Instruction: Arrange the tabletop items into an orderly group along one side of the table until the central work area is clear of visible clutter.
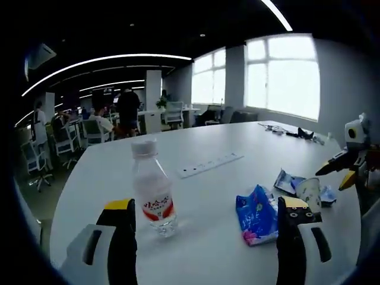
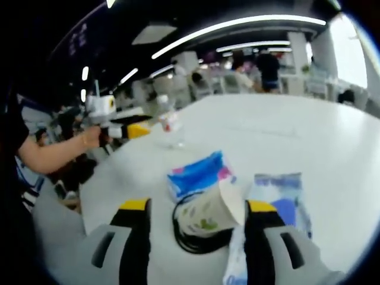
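Paper cup (image 2: 209,215) between spread right gripper (image 2: 199,208) jaws.

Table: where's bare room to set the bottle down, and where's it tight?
Free: the wide stretch of table beyond the power strip toward the windows, and the patch between bottle and blue packet. Crowded: the near-right cluster of packets, paper cup and black cable.
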`<state>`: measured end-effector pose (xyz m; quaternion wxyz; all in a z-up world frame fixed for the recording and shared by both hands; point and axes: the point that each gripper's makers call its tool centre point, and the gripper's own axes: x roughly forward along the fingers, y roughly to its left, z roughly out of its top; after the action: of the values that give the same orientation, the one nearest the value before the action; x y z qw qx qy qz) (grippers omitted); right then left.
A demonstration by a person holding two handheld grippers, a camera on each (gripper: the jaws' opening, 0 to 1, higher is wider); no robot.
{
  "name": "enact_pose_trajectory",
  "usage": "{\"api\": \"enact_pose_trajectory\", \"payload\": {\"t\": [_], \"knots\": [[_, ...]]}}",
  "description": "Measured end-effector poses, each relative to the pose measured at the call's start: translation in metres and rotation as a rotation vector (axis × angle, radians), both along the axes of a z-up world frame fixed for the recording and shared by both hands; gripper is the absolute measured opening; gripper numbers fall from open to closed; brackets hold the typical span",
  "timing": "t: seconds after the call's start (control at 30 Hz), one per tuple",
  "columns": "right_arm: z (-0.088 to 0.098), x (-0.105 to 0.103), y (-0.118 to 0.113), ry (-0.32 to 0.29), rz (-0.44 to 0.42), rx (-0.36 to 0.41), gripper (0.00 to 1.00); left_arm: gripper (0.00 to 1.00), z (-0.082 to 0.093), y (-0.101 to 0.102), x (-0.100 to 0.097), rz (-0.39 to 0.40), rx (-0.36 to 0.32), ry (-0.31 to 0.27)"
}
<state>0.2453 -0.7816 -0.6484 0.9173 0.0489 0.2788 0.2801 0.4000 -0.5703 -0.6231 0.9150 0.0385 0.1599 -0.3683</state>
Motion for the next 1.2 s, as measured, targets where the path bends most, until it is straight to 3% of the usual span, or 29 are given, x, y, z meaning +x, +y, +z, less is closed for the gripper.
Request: {"api": "enact_pose_trajectory", "payload": {"t": [0.33,0.6,1.2], "knots": [[-0.001,0.005,-0.002,-0.008,0.039,-0.021,0.4,1.0,0.002,-0.006,-0.027,-0.022,-0.061,0.02],[-0.002,0.011,-0.002,-0.001,0.048,-0.008,0.31,0.98,0.002,-0.021,-0.053,-0.075,-0.066,0.045],[-0.011,0.018,-0.006,0.034,0.068,0.0,0.11,0.94,-0.005,-0.032,-0.094,-0.128,-0.048,0.09]]}}
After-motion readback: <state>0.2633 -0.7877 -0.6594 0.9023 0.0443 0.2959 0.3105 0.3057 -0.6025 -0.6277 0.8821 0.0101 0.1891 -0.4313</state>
